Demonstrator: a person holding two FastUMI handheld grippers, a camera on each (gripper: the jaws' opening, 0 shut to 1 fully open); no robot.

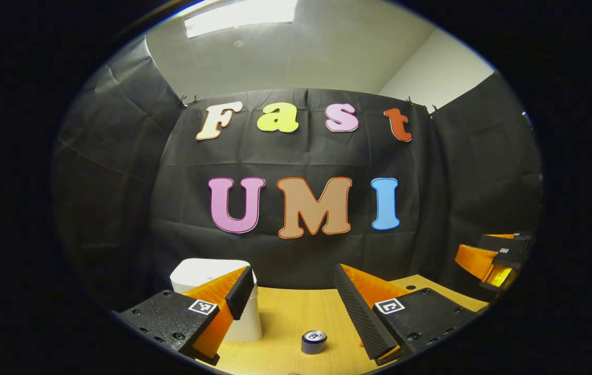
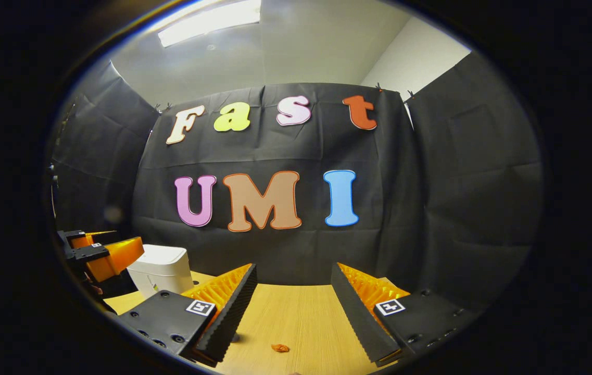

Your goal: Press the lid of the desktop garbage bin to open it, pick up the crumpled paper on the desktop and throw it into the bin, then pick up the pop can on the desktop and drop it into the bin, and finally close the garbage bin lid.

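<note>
- Both claws, left claw [image 1: 290, 302] and right claw [image 2: 290, 307], hang spread apart, gripping nothing.
- The bin [image 1: 212, 278], lid down, stands just beyond the left fingers; pop can [image 1: 314, 341] near.
- Best to press the lid squarely, so the bin stays put on the surface [image 2: 301, 317].

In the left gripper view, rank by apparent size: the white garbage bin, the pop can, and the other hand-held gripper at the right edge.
1. Garbage bin, partly hidden behind a finger.
2. Other hand-held gripper, cut off by the edge, so its rank against the bin is unsure.
3. Pop can, clearly smallest.
</note>
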